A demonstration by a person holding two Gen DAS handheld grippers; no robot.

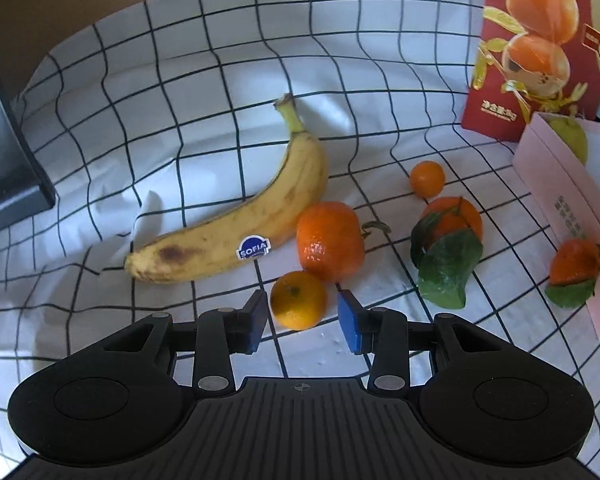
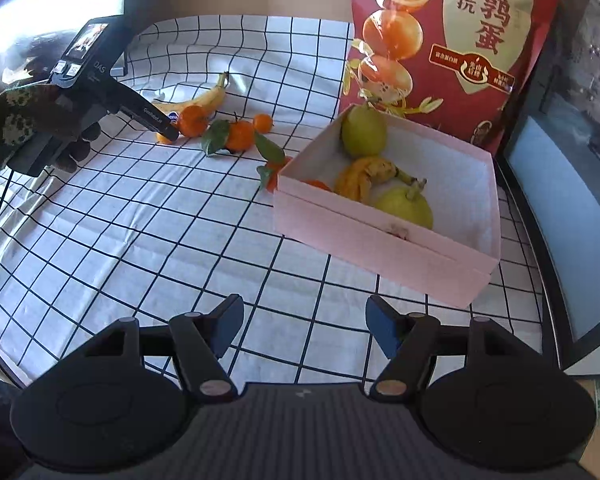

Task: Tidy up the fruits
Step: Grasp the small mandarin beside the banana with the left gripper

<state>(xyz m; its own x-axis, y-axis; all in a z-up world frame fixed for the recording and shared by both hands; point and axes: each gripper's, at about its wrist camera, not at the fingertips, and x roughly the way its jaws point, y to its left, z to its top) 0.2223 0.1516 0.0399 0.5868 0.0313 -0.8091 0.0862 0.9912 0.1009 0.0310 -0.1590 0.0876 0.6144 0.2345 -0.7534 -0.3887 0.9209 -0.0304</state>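
White cloth with black grid lines [image 1: 220,60] covers the table, and it is wrinkled near the far edge. A tall red bag with pictures of oranges [image 2: 452,40] stands at the far right corner.

The left gripper [image 1: 302,316], black with blue pads, hangs low over the cloth with its jaws open. A small yellow-orange citrus fruit [image 1: 299,300] sits between the two pads [image 1: 350,324]. The pads are just beside the fruit, and it is hard to tell if they touch it. Just behind it lies a bigger bright orange mandarin [image 1: 330,240]. A long yellow banana with brown spots and a blue sticker [image 1: 236,232] lies to the left, with its side against that mandarin. Farther right sit a tiny round orange fruit [image 1: 427,178], a mandarin with green leaves [image 1: 450,220], and another leafy mandarin [image 1: 574,264] that rests against the side of a pink cardboard box [image 2: 380,236].

The box stands near the right edge of the table, in front of the red bag. Inside it are two green pears [image 2: 364,130], a small dark-spotted banana [image 2: 368,176] and a bit of something orange.

The right gripper [image 2: 304,326] hovers over bare cloth in front of the box, with its jaws wide open and nothing between them. From its camera, a hand in a dark patterned glove [image 2: 28,120] holds the left gripper near the fruit.
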